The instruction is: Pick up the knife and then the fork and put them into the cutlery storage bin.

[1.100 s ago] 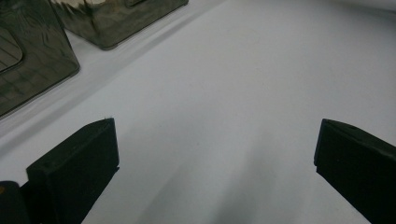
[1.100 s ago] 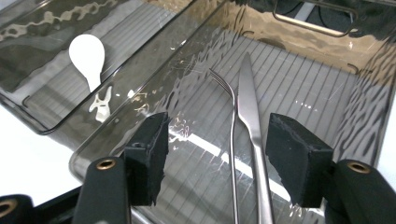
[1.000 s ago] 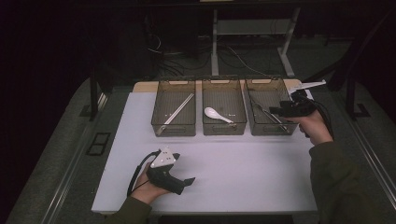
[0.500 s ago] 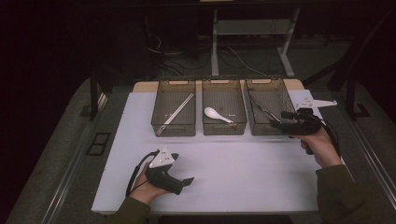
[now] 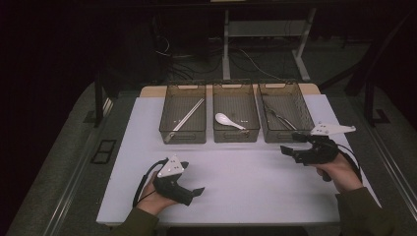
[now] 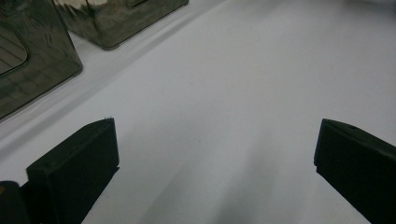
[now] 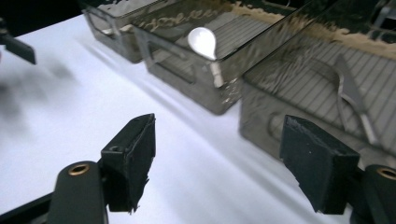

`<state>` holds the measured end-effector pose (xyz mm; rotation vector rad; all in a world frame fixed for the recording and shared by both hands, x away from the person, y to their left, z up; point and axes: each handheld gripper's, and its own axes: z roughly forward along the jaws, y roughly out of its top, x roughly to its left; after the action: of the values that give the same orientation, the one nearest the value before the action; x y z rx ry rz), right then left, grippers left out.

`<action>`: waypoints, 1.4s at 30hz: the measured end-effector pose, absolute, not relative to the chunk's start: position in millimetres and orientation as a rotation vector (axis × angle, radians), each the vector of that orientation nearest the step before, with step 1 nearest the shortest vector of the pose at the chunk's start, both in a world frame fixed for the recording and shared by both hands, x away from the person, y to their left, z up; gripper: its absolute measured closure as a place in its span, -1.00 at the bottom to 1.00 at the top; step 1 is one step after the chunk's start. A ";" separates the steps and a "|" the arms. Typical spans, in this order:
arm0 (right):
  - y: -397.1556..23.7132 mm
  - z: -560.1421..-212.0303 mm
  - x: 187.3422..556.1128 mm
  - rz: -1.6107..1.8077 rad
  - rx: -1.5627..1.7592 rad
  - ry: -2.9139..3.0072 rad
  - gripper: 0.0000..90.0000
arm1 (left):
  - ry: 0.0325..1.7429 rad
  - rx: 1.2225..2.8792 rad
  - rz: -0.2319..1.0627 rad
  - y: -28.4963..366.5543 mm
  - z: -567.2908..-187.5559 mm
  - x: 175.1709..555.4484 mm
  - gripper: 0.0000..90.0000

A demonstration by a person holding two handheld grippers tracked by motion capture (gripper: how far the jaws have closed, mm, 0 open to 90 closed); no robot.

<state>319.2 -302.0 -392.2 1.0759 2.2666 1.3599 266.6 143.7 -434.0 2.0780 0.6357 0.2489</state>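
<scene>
Right gripper (image 5: 290,143), the black two-jaw tool in the person's right hand, hangs low over the white table sheet (image 5: 246,172) just in front of the right-most bin; its jaws have just been opening and stand well apart with nothing between them. Off to the near left, the left gripper (image 5: 196,191) rests on the sheet in the other hand, jaws also wide and empty.

Beyond the right gripper sits the smoky, see-through plastic bin on the right (image 5: 286,135), and in it lies the slim silver metal utensil (image 5: 279,117), flat on the ribbed floor and running diagonally from the back towards the front corner. From where I stand I can't say whether it is one piece or two lying together. I'd judge it light, stiff and hard, so no fear of crushing it, but smooth enough to slide or swivel between the pads. The best hold looks to be across the narrow handle near its middle, coming straight down inside the walls.

Further along stand the middle bin (image 5: 236,135) with a white glossy soup spoon (image 5: 228,120) and the left bin (image 5: 183,136) with pale chopsticks (image 5: 187,118)
</scene>
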 end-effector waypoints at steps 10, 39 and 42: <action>-291.3 -415.1 291.4 1.344 1.029 2.322 -0.51 | 0.633 2.079 0.248 143.1 -433.8 266.4 -1.00; -300.9 -440.3 254.2 1.337 1.067 2.322 -0.57 | 0.636 2.088 0.248 142.6 -434.8 266.2 -1.00; -301.6 -441.1 255.0 1.333 1.070 2.328 -0.57 | 0.633 2.091 0.249 142.7 -435.1 266.8 -1.00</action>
<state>255.0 -301.6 -441.1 1.0696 2.3276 1.3328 266.8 142.7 -435.1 2.0908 0.6332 0.2491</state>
